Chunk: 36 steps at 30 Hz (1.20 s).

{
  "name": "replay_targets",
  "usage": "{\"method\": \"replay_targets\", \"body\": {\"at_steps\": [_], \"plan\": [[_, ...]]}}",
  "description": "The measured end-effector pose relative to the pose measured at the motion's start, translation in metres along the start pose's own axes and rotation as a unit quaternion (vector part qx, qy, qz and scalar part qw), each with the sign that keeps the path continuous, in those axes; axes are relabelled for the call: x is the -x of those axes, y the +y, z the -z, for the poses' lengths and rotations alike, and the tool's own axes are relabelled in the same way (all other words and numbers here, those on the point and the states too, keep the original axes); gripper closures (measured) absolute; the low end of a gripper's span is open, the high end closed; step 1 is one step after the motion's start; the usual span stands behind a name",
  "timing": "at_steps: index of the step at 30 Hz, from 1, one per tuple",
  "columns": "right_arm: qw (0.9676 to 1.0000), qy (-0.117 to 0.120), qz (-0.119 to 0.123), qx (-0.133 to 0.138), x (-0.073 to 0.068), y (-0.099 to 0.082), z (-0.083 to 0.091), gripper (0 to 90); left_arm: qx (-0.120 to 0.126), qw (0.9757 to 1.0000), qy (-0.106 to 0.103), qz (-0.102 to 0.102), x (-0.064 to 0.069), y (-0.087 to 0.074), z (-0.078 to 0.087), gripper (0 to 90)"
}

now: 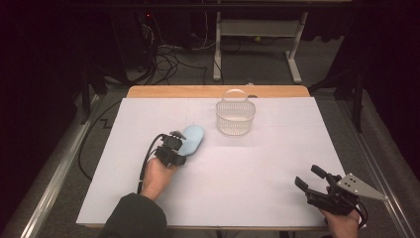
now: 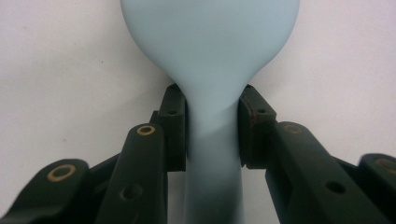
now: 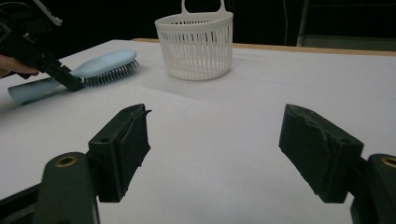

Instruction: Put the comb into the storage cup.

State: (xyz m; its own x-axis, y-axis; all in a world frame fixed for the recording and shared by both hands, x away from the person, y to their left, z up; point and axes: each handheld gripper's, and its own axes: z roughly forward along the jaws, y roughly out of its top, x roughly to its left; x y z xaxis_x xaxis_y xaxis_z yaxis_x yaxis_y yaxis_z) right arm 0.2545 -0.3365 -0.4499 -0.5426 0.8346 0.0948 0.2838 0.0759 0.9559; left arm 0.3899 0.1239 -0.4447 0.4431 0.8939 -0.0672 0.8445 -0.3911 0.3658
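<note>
Light blue hairbrush lies flat on the white bench, bristles facing down. Big oval head, thin handle. Handle sits btwn the jaws of the left gripper, pads touching both sides. Head points toward the far side, near the white basket.

My left gripper is black with brass-coloured pins, and so is my right gripper. The hairbrush is pale blue with dark bristles. The slatted basket is white. The tabletop is plain white, with a light wood far edge.
</note>
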Motion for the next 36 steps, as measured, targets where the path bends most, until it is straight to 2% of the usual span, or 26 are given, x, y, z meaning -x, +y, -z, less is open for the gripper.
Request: {"method": "replay_targets", "body": {"at_steps": [11, 18, 25, 36], "plan": [[1.0000, 0.000, 0.000, 0.000, 0.000, 0.000, 0.000, 24.5, 0.006, 0.9999, -0.003, -0.009, -0.001, -0.003, 0.001, 67.4], [1.0000, 0.001, 0.000, 0.001, 0.000, 0.000, 0.000, 24.6, 0.019, 0.9997, -0.008, -0.015, -0.001, -0.006, 0.008, 67.5], [1.0000, 0.000, 0.001, 0.000, 0.000, 0.000, -0.001, 24.5, 0.038, 0.9989, -0.020, -0.018, -0.003, -0.010, 0.017, 67.5], [1.0000, 0.000, 0.003, -0.003, -0.001, 0.000, -0.001, 24.5, 0.079, 0.9957, -0.041, -0.022, -0.011, -0.027, 0.037, 67.5]]}}
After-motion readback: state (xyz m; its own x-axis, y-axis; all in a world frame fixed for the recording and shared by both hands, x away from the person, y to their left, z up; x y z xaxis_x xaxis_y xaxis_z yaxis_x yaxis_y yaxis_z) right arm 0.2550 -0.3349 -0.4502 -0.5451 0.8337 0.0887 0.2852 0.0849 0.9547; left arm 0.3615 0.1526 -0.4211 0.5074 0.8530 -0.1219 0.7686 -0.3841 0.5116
